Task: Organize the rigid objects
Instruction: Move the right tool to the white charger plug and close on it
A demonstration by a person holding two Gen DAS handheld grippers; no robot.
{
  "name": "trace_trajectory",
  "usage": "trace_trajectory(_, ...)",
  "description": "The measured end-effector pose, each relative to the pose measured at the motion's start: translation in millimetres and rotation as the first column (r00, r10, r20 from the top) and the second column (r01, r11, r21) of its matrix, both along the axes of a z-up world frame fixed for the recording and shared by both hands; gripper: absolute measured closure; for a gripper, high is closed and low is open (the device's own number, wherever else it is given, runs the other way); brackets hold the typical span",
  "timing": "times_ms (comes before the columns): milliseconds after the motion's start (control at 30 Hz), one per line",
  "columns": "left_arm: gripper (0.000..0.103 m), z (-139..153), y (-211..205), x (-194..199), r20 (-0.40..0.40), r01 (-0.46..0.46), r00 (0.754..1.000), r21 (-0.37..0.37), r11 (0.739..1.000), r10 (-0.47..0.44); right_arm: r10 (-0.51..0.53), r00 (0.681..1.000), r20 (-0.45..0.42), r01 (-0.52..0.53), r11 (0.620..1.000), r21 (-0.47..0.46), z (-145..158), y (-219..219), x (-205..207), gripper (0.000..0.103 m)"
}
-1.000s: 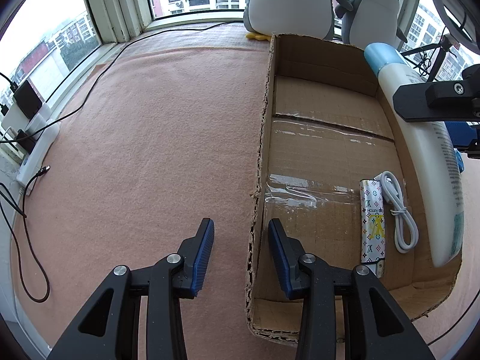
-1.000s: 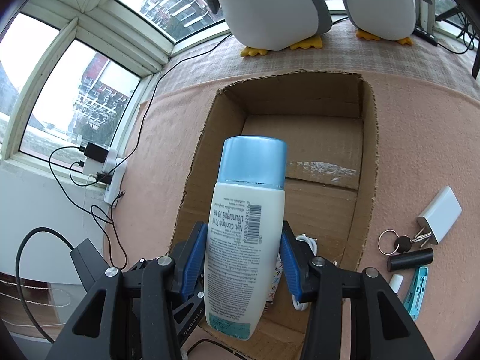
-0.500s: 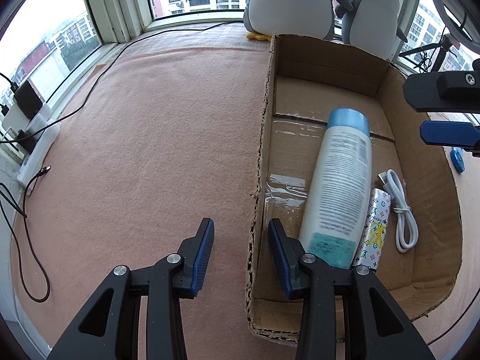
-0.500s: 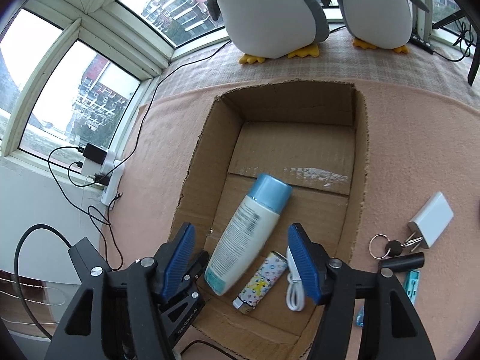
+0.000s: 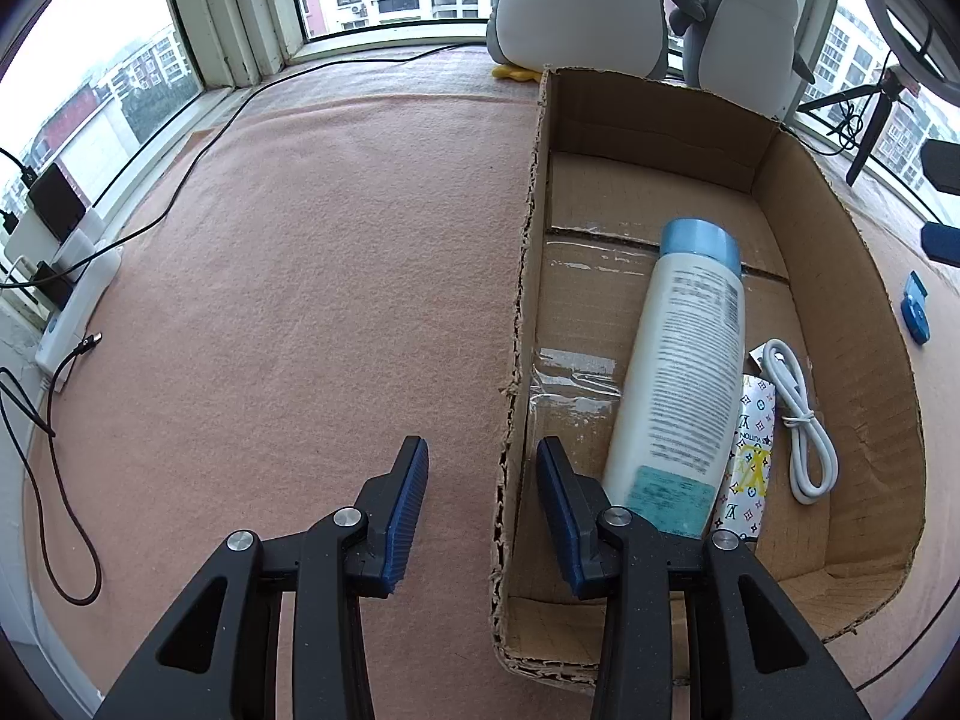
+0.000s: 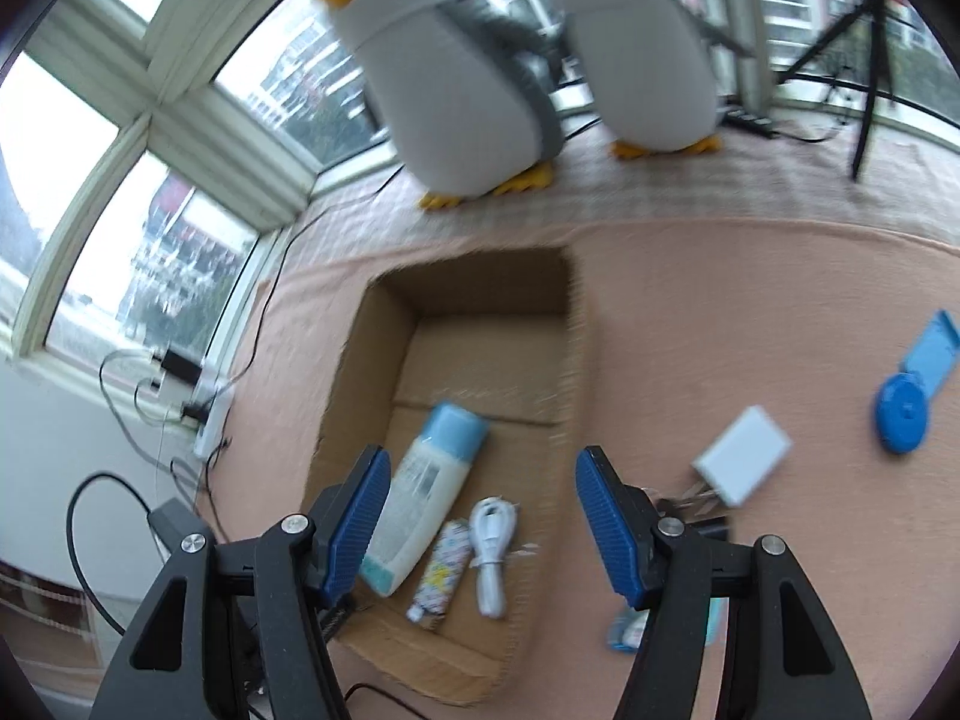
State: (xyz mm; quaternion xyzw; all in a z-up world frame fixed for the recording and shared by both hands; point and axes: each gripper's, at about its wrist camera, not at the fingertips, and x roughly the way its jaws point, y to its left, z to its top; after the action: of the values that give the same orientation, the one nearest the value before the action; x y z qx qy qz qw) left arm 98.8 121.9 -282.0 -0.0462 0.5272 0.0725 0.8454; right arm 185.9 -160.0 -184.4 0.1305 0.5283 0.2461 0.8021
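Your right gripper has let go of the lotion bottle, which a second ago stood clamped between its blue pads and now lies flat on the floor of the cardboard box, cap toward the far wall, right of centre in the left wrist view. The bottle touches the patterned lighter beside it, with the white cable coiled just to the right. That makes three items boxed.

The right gripper hangs high above the box with its jaws spread wide and nothing between them; the blur in its view suggests it is swinging away toward the lower right, where the white charger, a blue tape measure and a set of keys, half hidden behind the gripper finger, wait on the pink blanket. One of these is probably the next pick.

Your left gripper sits low at bottom centre, unmoved, jaws partly open and empty, straddling the box's near left wall.
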Motion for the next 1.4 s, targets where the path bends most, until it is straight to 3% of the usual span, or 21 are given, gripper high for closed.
trace_trajectory(267, 0.062, 0.8, 0.2, -0.1, 0.000, 0.001, 1.000, 0.001, 1.000, -0.001, -0.107, 0.994, -0.029, 0.106, 0.993, -0.055, -11.9, -59.9, 19.2, 0.043)
trace_trajectory(433, 0.062, 0.9, 0.0, -0.3, 0.000, 0.002, 1.000, 0.002, 1.000, -0.002, -0.165, 0.979, -0.119, 0.157, 0.985, -0.076, -33.6, -78.2, 30.0, 0.043)
trace_trajectory(667, 0.062, 1.1, 0.9, -0.2, 0.002, 0.001, 1.000, -0.001, 1.000, -0.001, -0.204, 0.953, -0.222, 0.185, 0.977, -0.104, -64.0, -77.0, 37.8, 0.044)
trace_trajectory(1000, 0.062, 0.4, 0.8, 0.0, 0.003, 0.000, 1.000, -0.004, 1.000, 0.000, -0.219, 0.928, -0.301, 0.188, 0.974, -0.127, -91.1, -63.3, 45.7, 0.050)
trace_trajectory(1400, 0.062, -0.4, 1.7, 1.9, 0.006, 0.002, 1.000, -0.012, 1.000, -0.002, -0.227, 0.934, -0.274, 0.171, 0.962, -0.212, -101.3, -44.7, 60.6, 0.056)
